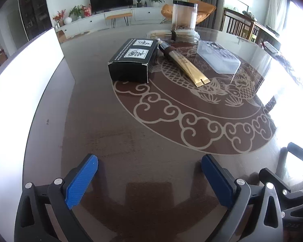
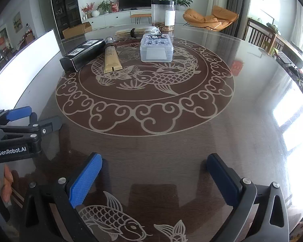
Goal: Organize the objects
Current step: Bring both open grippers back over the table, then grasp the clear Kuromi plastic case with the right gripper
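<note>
I am holding both hand-held grippers, left (image 1: 149,168) and right (image 2: 154,166), spread apart and empty; nothing is sorted yet, with the black box (image 2: 81,53), gold tube (image 2: 111,59) and clear plastic case (image 2: 156,48) lying across the tabletop (image 2: 242,121).

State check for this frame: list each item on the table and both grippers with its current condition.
left gripper: open, empty
right gripper: open, empty
black box: closed, lying flat
gold tube: capped, lying flat
clear plastic case: lid on
tall clear jar: upright, lidded

both grippers, left gripper (image 1: 149,173) and right gripper (image 2: 154,171), tilt downward, fingers spread wide, empty.
</note>
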`<state>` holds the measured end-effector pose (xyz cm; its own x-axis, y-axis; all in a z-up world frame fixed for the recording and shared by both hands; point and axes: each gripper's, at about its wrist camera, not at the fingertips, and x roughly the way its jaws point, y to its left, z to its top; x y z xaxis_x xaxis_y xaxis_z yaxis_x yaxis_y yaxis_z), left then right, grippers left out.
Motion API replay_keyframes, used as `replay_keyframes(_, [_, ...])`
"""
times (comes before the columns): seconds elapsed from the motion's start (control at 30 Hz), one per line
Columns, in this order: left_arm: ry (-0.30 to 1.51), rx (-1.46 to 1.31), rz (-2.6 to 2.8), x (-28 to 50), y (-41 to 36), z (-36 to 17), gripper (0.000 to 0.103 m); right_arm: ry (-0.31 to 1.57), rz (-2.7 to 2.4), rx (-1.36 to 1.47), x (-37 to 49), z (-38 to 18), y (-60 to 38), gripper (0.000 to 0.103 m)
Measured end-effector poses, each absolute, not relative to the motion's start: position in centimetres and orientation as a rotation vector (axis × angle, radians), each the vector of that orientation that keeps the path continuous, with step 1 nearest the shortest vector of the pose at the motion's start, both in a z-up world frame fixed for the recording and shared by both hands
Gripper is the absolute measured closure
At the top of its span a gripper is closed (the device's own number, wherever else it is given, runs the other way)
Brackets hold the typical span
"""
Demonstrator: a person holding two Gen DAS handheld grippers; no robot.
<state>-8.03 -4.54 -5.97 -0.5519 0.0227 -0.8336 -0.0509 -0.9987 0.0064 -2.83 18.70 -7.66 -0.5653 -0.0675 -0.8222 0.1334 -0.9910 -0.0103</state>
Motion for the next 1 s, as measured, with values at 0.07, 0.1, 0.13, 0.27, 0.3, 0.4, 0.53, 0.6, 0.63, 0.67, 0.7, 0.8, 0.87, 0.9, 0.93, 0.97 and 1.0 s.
replay_keyframes(0.07, [0.044, -1.454, 2.743, -8.1, -4.5, -6.0, 0.0, 0.108, -2.681, 1.404, -2.8, -7.6, 18.7, 0.0])
replay_keyframes(0.1, [0.048, -1.445, 2.75, -8.1, -4.4, -6.0, 0.0, 0.108, -2.681, 1.403, -2.8, -7.6, 18.7, 0.0])
replay_keyframes(0.13, [0.061, -1.428, 2.765, -8.0, -4.2, -6.0, 0.0, 0.108, -2.681, 1.403, -2.8, -7.6, 18.7, 0.0])
replay_keyframes(0.27, [0.082, -1.411, 2.782, -8.0, -3.9, -6.0, 0.0, 0.108, -2.681, 1.403, -2.8, -7.6, 18.7, 0.0])
replay_keyframes(0.3, [0.065, -1.415, 2.775, -8.0, -4.1, -6.0, 0.0, 0.108, -2.681, 1.404, -2.8, -7.6, 18.7, 0.0])
replay_keyframes(0.4, [0.042, -1.42, 2.768, -8.1, -4.2, -6.1, 0.0, 0.107, -2.683, 1.404, -2.7, -7.7, 18.7, 0.0])
replay_keyframes(0.53, [0.04, -1.421, 2.766, -8.2, -4.2, -6.1, 0.0, 0.107, -2.681, 1.406, -2.7, -7.5, 18.8, 0.0])
replay_keyframes(0.6, [0.04, -1.421, 2.766, -8.2, -4.2, -6.1, 0.0, 0.113, -2.674, 1.414, -3.2, -7.5, 18.9, 0.0])
replay_keyframes(0.63, [0.04, -1.421, 2.767, -8.2, -4.2, -6.1, 0.0, 0.123, -2.662, 1.413, -3.7, -7.5, 18.8, 0.0])
replay_keyframes(0.67, [0.04, -1.421, 2.766, -8.2, -4.2, -6.1, 0.0, 0.131, -2.649, 1.416, -4.4, -7.5, 18.8, 0.0])
replay_keyframes(0.7, [0.04, -1.421, 2.766, -8.2, -4.2, -6.1, 0.0, 0.139, -2.633, 1.427, -5.3, -7.5, 18.9, 0.0])
replay_keyframes(0.8, [0.038, -1.421, 2.766, -8.2, -4.2, -6.1, 0.0, 0.141, -2.59, 1.514, -9.5, -7.4, 19.0, 0.0])
replay_keyframes(0.87, [0.038, -1.421, 2.766, -8.2, -4.2, -6.2, 0.0, 0.134, -2.577, 1.561, -12.8, -7.4, 19.3, 0.0])
replay_keyframes(0.9, [0.038, -1.421, 2.766, -8.2, -4.2, -6.2, 0.0, 0.134, -2.57, 1.577, -14.0, -7.4, 19.4, 0.0])
replay_keyframes(0.93, [0.038, -1.421, 2.766, -8.2, -4.2, -6.2, 0.0, 0.136, -2.554, 1.603, -15.4, -7.3, 19.3, 0.0])
replay_keyframes(0.97, [0.038, -1.421, 2.766, -8.2, -4.2, -6.2, 0.0, 0.141, -2.528, 1.64, -16.7, -7.3, 19.1, 0.0])
replay_keyframes(1.0, [0.038, -1.421, 2.766, -8.2, -4.2, -6.2, 0.0, 0.15, -2.5, 1.673, -17.7, -7.3, 18.8, 0.0])
